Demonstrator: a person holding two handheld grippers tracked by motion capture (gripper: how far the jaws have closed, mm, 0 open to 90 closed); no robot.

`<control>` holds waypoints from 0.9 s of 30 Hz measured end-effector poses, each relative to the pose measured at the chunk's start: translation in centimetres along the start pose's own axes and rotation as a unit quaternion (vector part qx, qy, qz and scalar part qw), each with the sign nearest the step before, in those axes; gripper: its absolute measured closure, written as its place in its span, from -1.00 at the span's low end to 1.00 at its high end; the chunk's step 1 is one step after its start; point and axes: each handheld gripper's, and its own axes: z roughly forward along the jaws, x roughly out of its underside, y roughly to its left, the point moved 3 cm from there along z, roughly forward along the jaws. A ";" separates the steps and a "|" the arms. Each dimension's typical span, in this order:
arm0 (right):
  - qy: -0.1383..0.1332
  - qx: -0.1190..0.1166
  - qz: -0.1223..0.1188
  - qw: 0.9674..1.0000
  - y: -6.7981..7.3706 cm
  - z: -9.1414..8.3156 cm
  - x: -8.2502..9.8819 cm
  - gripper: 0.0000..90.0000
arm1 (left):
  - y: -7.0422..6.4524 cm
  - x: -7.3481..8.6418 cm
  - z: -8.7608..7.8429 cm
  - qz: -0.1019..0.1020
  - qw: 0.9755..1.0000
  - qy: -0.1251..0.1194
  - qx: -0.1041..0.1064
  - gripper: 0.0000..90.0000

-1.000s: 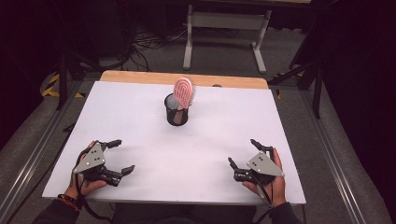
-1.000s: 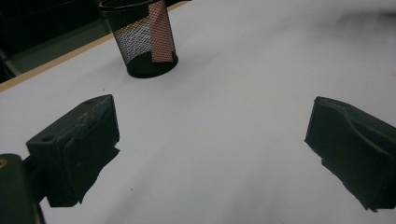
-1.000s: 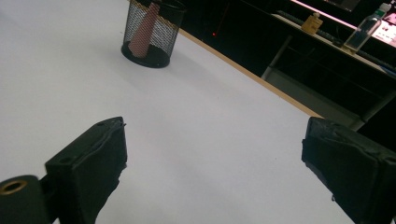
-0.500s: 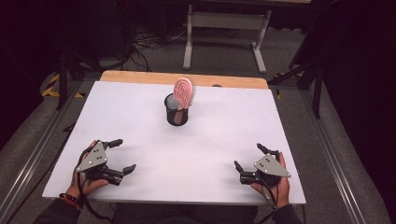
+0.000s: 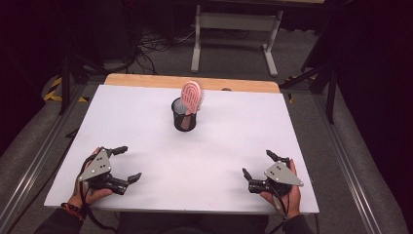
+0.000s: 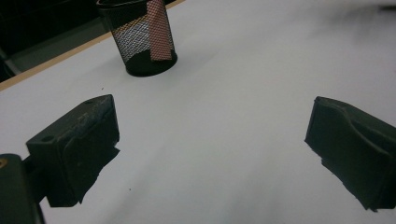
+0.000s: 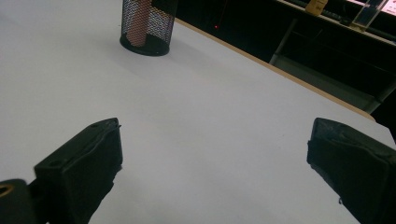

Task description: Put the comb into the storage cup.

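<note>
So both grippers are parked at the near edge of the white table (image 5: 146, 122), nothing in either one; the left gripper (image 5: 124, 163) sits at the near left corner with its jaws spread wide, and in the left gripper view there's just bare white tabletop between the two black jaws; same deal on the other side, the right gripper (image 5: 258, 168) is at the near right, jaws gaping open, empty table between them in the right gripper view too.

The thing nearest to them is the black mesh cup (image 5: 184, 116); it stands upright around the middle of the table, toward the far side, well apart from both grippers and roughly between them left to right. Sticking up out of the cup is a pink hairbrush (image 5: 192, 96), head up, leaning a bit to the right; through the mesh you can see its pink handle going down inside the cup in both gripper views.

A wooden strip (image 5: 146, 80) runs along the far edge of the table; beyond that it's dark floor with cables.
</note>
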 end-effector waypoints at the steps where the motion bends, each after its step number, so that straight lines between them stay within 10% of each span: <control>1: 0.000 0.000 0.000 1.000 0.0 0.0 0.0 -0.91 | 0.0 0.0 0.0 0.000 1.000 0.000 0.000 -0.92; 27: -0.010 0.000 0.010 1.000 0.1 -0.1 -0.3 -0.90 | 0.1 0.0 0.4 -0.005 1.000 0.002 0.000 -0.92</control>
